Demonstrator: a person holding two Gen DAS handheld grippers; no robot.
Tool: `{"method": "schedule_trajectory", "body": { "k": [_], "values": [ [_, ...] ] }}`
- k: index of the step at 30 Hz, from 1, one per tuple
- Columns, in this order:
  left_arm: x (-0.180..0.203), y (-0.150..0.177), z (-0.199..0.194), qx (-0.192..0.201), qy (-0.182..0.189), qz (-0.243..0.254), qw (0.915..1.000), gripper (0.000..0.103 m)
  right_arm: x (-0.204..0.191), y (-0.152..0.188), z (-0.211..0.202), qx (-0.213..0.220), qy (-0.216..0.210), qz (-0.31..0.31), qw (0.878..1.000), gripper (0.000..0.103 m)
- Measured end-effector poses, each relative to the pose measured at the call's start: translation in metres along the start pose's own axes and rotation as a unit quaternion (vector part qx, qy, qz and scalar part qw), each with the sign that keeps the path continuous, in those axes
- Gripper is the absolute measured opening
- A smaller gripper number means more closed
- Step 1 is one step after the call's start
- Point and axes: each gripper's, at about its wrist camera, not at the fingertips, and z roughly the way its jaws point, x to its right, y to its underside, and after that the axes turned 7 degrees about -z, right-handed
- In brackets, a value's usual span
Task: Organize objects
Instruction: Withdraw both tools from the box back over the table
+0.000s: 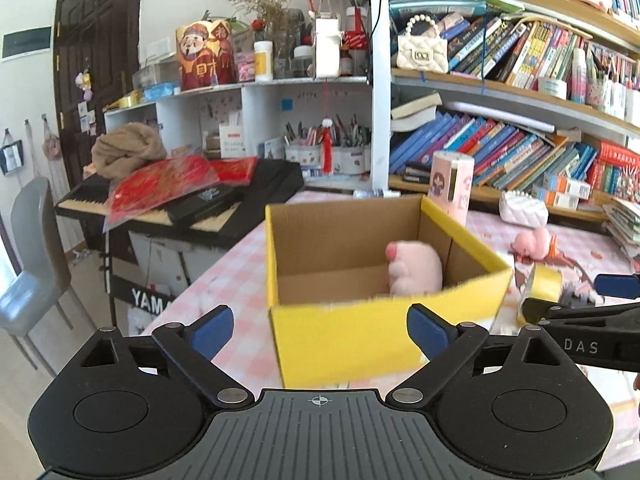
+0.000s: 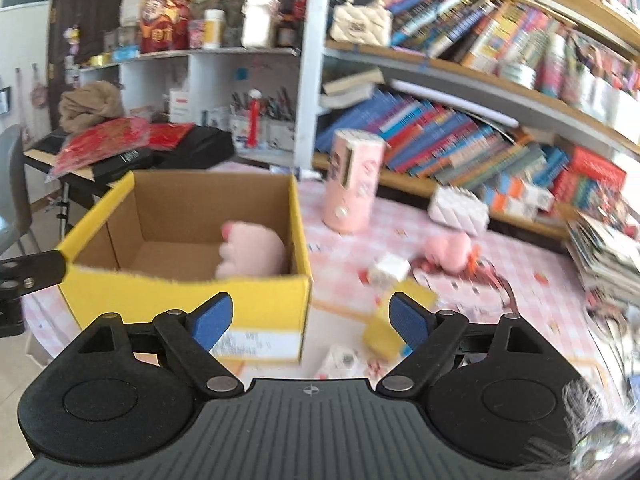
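Note:
A yellow cardboard box [image 1: 352,336] stands open on the pink checked table; it also shows in the right wrist view [image 2: 160,304]. A pink plush toy [image 1: 416,266] lies inside it, also seen from the right [image 2: 252,254]. My left gripper [image 1: 320,330] is open and empty, just in front of the box's near wall. My right gripper [image 2: 310,322] is open and empty at the box's right corner, above a small yellow box [image 2: 386,326] and a white cube [image 2: 388,270]. Another pink plush [image 2: 448,250] lies further right.
A pink cylinder holder [image 2: 352,180] and a white quilted pouch [image 2: 458,206] stand behind the box. Full bookshelves [image 1: 520,140] line the back. A keyboard [image 1: 180,204] with red packets sits left of the table. A grey chair [image 1: 32,264] stands at far left. Magazines [image 2: 608,256] are stacked at right.

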Motion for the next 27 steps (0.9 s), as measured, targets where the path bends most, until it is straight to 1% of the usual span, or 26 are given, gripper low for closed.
{"method": "schedule_trajectory", "body": {
  "k": [7, 14, 27],
  "values": [
    [0.000, 0.023, -0.018, -0.027, 0.005, 0.003, 0.9996, 0.096, -0.008, 0.032, -0.026, -0.018, 0.014, -0.010, 1.000, 0.088],
    [0.004, 0.039, -0.029, -0.044, 0.017, 0.020, 0.9987, 0.096, -0.010, 0.049, -0.049, -0.023, 0.023, -0.001, 0.999, 0.090],
    [0.012, 0.052, -0.048, -0.050, 0.046, 0.040, 0.9969, 0.099, -0.009, 0.072, -0.079, -0.041, 0.053, 0.016, 0.998, 0.096]
  ]
}}
